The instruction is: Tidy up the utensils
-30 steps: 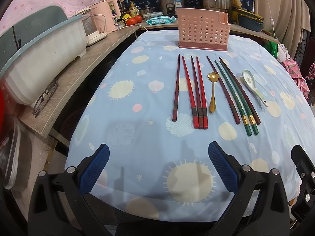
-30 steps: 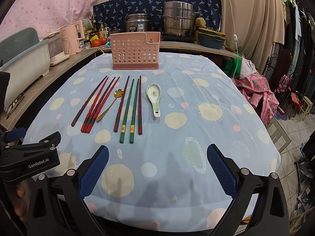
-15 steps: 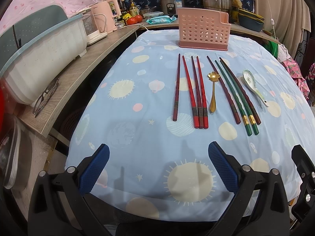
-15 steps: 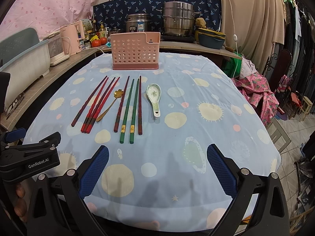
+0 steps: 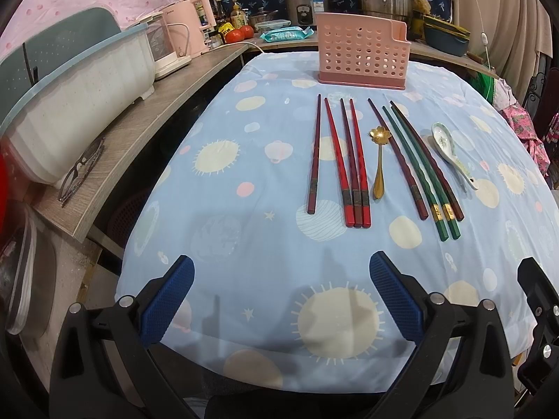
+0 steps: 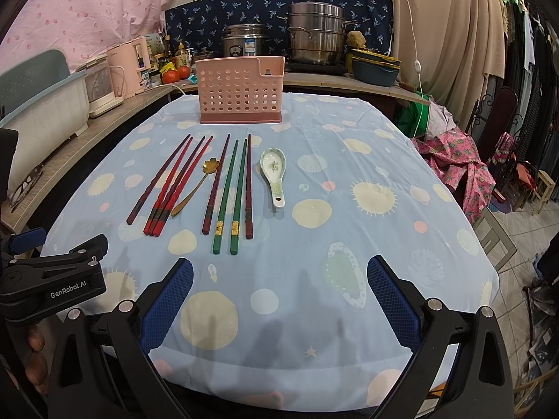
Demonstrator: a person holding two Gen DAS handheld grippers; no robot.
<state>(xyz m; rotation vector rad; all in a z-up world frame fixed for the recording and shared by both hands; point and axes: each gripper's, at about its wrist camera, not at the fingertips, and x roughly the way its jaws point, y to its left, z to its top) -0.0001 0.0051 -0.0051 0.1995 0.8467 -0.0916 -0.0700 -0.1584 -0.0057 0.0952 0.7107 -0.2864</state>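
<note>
A pink perforated utensil holder [image 5: 361,56] [image 6: 240,91] stands upright at the far end of the table. In front of it lie several chopsticks in a row: red and dark red ones [image 5: 353,164] [image 6: 174,183] on the left, green ones [image 5: 419,174] [image 6: 232,195] to the right. A gold flower-bowled spoon [image 5: 378,162] [image 6: 195,186] lies between them. A white ceramic spoon [image 5: 450,152] [image 6: 274,174] lies at the right end. My left gripper [image 5: 281,300] and right gripper [image 6: 279,302] hover open over the near table edge, both empty.
The table wears a blue cloth with pale circles [image 6: 367,209]. A wooden side counter [image 5: 139,132] on the left holds a white tub [image 5: 70,104], glasses [image 5: 82,169] and a pink appliance [image 5: 188,21]. Steel pots [image 6: 314,38] stand behind the holder. Clothes [image 6: 454,160] and a chair are at right.
</note>
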